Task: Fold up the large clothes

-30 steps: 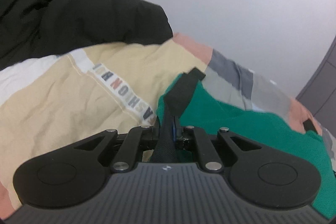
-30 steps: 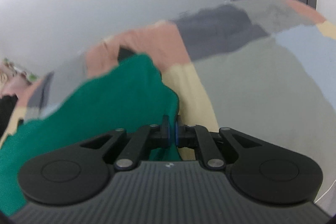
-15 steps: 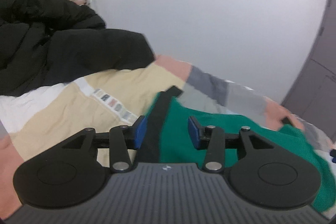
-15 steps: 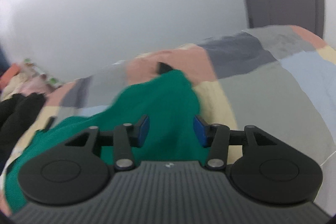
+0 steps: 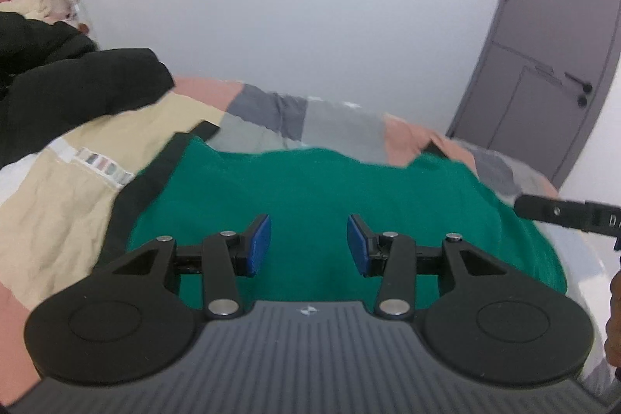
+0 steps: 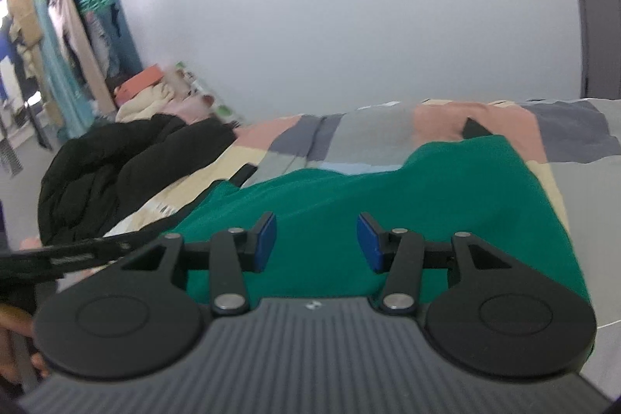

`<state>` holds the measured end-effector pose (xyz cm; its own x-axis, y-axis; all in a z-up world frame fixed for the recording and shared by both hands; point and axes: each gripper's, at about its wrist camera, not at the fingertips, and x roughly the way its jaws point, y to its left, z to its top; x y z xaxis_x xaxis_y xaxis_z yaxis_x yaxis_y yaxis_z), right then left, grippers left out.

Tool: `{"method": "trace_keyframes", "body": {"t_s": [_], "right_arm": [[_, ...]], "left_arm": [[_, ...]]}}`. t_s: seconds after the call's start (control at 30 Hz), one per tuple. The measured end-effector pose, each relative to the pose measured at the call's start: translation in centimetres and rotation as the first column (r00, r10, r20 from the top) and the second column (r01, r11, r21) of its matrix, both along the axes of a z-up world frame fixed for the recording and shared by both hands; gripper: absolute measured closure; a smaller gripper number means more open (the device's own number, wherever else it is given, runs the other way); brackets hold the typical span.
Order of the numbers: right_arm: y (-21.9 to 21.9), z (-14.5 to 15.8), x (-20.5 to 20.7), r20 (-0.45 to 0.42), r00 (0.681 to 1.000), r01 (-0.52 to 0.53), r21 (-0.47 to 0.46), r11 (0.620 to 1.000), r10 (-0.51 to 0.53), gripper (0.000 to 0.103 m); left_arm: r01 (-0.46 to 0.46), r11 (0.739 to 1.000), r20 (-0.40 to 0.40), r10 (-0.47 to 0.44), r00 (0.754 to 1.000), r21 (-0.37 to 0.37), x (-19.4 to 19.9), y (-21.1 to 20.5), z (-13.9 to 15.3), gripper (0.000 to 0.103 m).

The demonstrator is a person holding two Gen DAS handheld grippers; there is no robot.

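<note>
A green garment [image 5: 326, 189] with a black edge band [image 5: 143, 177] lies spread on a bed; it also shows in the right wrist view [image 6: 388, 189]. My left gripper [image 5: 308, 245] is open and empty, held just above the garment's near edge. My right gripper [image 6: 316, 241] is open and empty over the same garment. The right gripper's tip [image 5: 562, 212] shows at the right of the left wrist view. The left gripper's body [image 6: 70, 255] shows at the left of the right wrist view.
The bed has a patchwork cover [image 5: 337, 123] of beige, pink and grey. A black padded jacket [image 5: 58, 92] is heaped at the left [image 6: 116, 165]. A grey door [image 5: 543, 64] stands at the right. Hanging clothes [image 6: 70, 26] are at the far left.
Both grippers were shut on the green garment one second ago. Both have opened, let it go and drawn back and up; the garment now lies flat on the bed.
</note>
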<state>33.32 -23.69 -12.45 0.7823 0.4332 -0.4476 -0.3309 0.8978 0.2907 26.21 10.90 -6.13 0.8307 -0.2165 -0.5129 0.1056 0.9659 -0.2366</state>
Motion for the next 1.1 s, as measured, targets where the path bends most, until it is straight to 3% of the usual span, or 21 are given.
{"method": "trace_keyframes", "body": {"t_s": [0.13,0.3,0.53,0.8,0.93,1.1], "right_arm": [[0.7,-1.0,0.4,-0.035,0.999,-0.017,-0.019,1.000,0.016,0.054],[2.1,-2.9,1.0,-0.086,0.995,-0.047,-0.081,0.996,0.040,0.054],[3.8,-4.9,1.8,-0.140,0.987,-0.101,-0.169,0.980,0.078,0.054],[4.1,-6.9,2.6,-0.196,0.976,-0.132,-0.182,0.974,0.096,0.054],[4.2,-7.6,3.0,-0.197,0.976,-0.133,-0.190,0.973,0.095,0.054],[3.2,-6.6,1.4,-0.175,0.982,-0.090,-0.143,0.986,0.064,0.054]], "left_arm": [[0.028,0.999,-0.023,-0.027,0.999,0.040,0.7,-1.1,-1.3,0.054],[0.024,0.995,0.015,-0.025,1.000,0.099,1.2,-1.6,-2.5,0.064],[0.041,0.990,-0.039,-0.036,0.999,0.138,2.1,-2.1,-3.8,0.064],[0.046,0.994,-0.143,-0.032,0.989,0.096,3.9,-1.7,-6.2,0.064],[0.053,0.994,-0.133,-0.039,0.990,0.100,3.7,-1.6,-6.0,0.064],[0.048,0.999,-0.090,-0.047,0.995,0.006,1.5,-0.2,-3.6,0.061]]}}
